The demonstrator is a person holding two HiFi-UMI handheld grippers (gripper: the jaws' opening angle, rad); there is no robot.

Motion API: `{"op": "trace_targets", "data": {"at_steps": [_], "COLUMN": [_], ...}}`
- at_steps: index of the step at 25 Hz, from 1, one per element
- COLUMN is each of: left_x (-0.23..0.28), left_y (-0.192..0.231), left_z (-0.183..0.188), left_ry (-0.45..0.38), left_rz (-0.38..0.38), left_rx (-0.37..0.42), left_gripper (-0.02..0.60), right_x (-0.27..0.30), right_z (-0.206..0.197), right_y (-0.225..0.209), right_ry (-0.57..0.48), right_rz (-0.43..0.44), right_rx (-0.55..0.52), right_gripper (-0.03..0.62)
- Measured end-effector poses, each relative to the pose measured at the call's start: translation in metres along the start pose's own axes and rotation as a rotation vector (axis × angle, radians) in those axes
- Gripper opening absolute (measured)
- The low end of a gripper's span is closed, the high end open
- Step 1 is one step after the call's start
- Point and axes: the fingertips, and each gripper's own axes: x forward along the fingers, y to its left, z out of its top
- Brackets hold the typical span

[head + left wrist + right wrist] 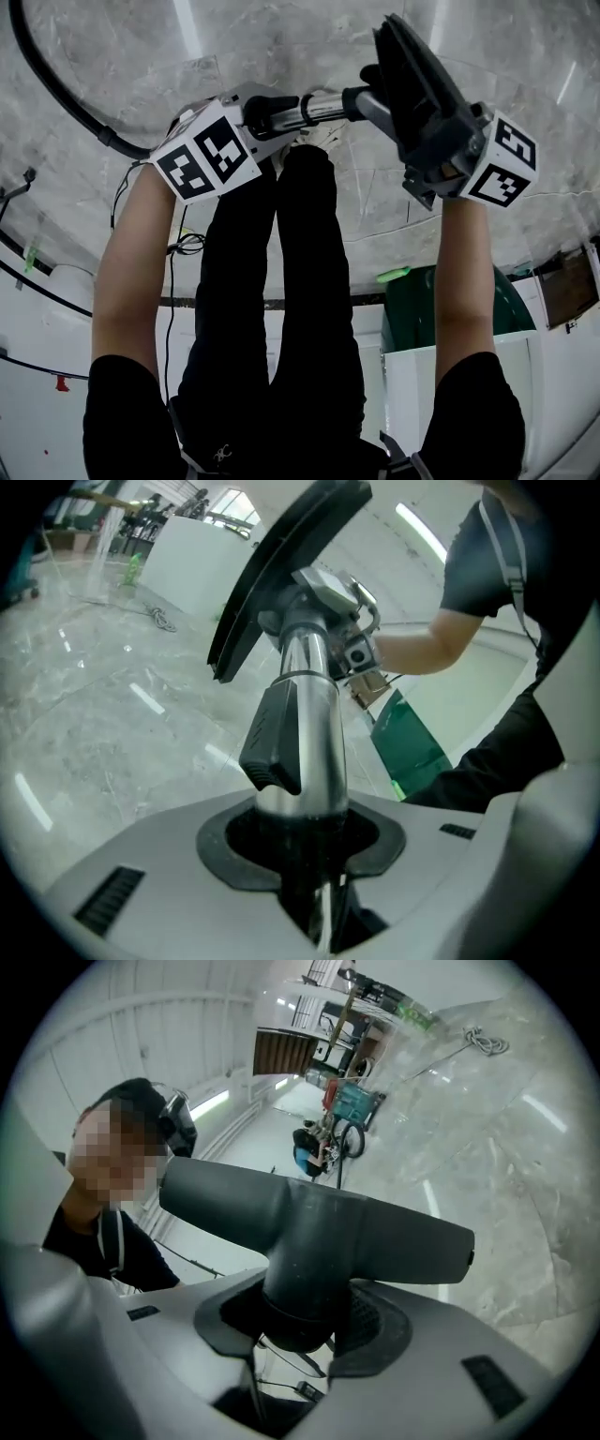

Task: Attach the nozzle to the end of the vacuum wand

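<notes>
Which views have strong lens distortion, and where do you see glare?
Left gripper view: fisheye with dark corners, glare along the metal wand; right gripper view: same fisheye, nozzle sharp, room behind curved; head view: light streaks reflect on the marble floor.

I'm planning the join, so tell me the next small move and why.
Probably press the nozzle, clamped in the right tongs, straight along the wand held by the left tongs. The two already line up end to end, but I can't tell if it is fully seated.
</notes>
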Motion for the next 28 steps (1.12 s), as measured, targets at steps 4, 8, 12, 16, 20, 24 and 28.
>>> {"op": "trace_targets", "data": {"at_steps": [4,8,12,16,20,24,28], "left_x": [0.005,0.009,0.015,0.0,0.004,0.02,0.021], "left_y": [0.01,0.024,0.036,0.022,0.025,0.054,0.08], "left_z": [0.011,0.011,0.011,0.011,0.017,0.006,-0.013], "left_ry": [-0.024,-0.019,0.01,0.051,0.028,0.043,0.079], "left_rz": [0.054,0.137,0.171,0.047,0.045,0.188,0.419], "left_rx": [-0.037,-0.05,-0.066,-0.008,-0.047,-0.09,-0.132], "left_gripper": [0.14,0.14,0.138,0.138,0.138,0.14,0.172], "right_x": [-0.008,-0.01,-0.01,0.007,0.002,0.011,0.019], "right_z": [0.013,0.021,0.028,0.029,0.033,0.034,0.023], "right_y": [-0.016,-0.035,-0.05,-0.017,-0.027,-0.053,-0.087], "right_ry": [-0.117,-0.293,-0.414,-0.346,-0.366,-0.349,-0.347], "right_rz": [-0.067,-0.297,-0.421,-0.174,-0.178,-0.265,-0.342], "right_rx": [0.048,0.167,0.169,0.037,0.058,0.095,0.206], "right_gripper": [0.183,0.183,0.183,0.179,0.178,0.175,0.173]}}
